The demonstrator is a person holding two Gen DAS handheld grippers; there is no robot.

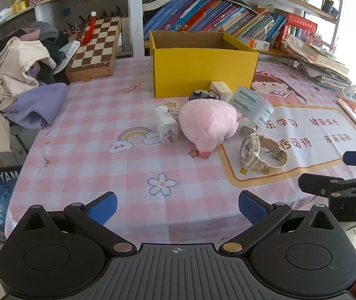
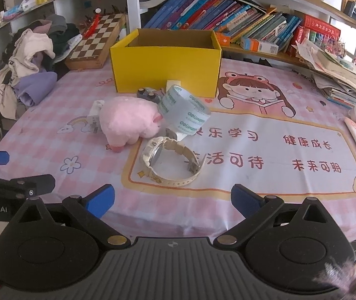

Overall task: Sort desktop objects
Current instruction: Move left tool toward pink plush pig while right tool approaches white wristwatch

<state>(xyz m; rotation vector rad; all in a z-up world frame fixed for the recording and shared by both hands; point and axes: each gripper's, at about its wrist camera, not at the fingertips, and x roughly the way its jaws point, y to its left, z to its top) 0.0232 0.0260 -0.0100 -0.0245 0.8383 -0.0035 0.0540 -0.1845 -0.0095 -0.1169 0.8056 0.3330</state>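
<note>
Where the left wrist view looks out, the yellow box stands open, its inside hidden, behind a pink plush toy, white charger, tape roll and watch. The left gripper is spread wide and empty.

In the right wrist view the right gripper gapes wide too, near the watch.
</note>
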